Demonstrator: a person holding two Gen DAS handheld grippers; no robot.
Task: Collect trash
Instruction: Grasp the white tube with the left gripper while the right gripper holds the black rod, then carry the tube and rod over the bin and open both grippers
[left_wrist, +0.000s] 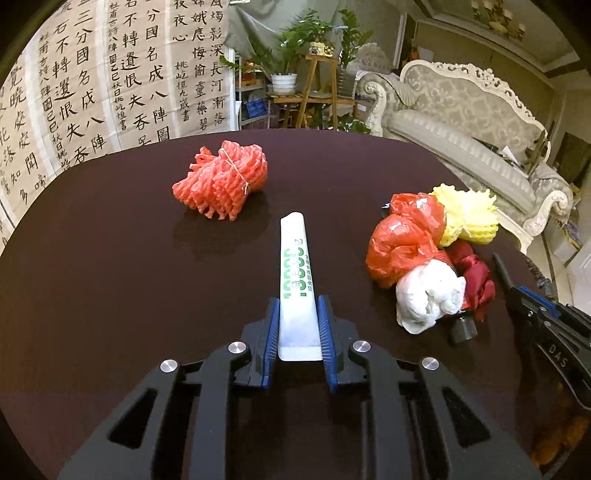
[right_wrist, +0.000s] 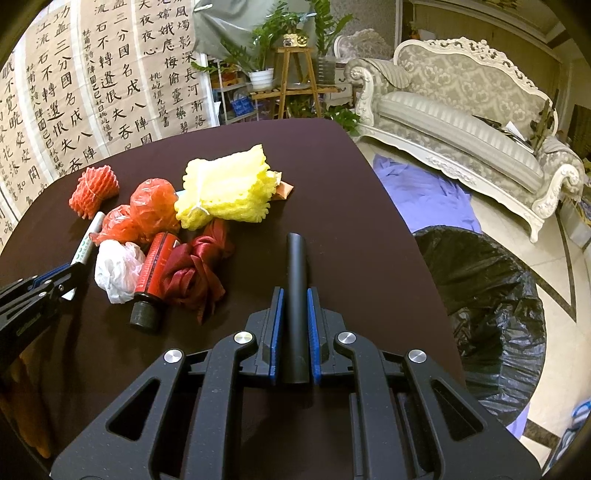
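My left gripper (left_wrist: 298, 301) is shut on a white tube with green print (left_wrist: 295, 273), held over the dark table (left_wrist: 110, 277). My right gripper (right_wrist: 295, 293) is shut on a black tube (right_wrist: 296, 288) near the table's right edge. A red foam net bundle (left_wrist: 221, 182) lies ahead of the left gripper. A pile sits between the grippers: yellow foam net (right_wrist: 225, 192), red plastic bags (right_wrist: 147, 210), a white plastic bag (right_wrist: 118, 269), a red tube with a black cap (right_wrist: 153, 277) and a dark red ribbon (right_wrist: 195, 273).
A bin lined with a black bag (right_wrist: 491, 306) stands on the floor to the right of the table. A purple cloth (right_wrist: 424, 192) lies on the floor beyond it. A white sofa (right_wrist: 461, 110) stands at the back right, plant stands (right_wrist: 295, 77) behind the table.
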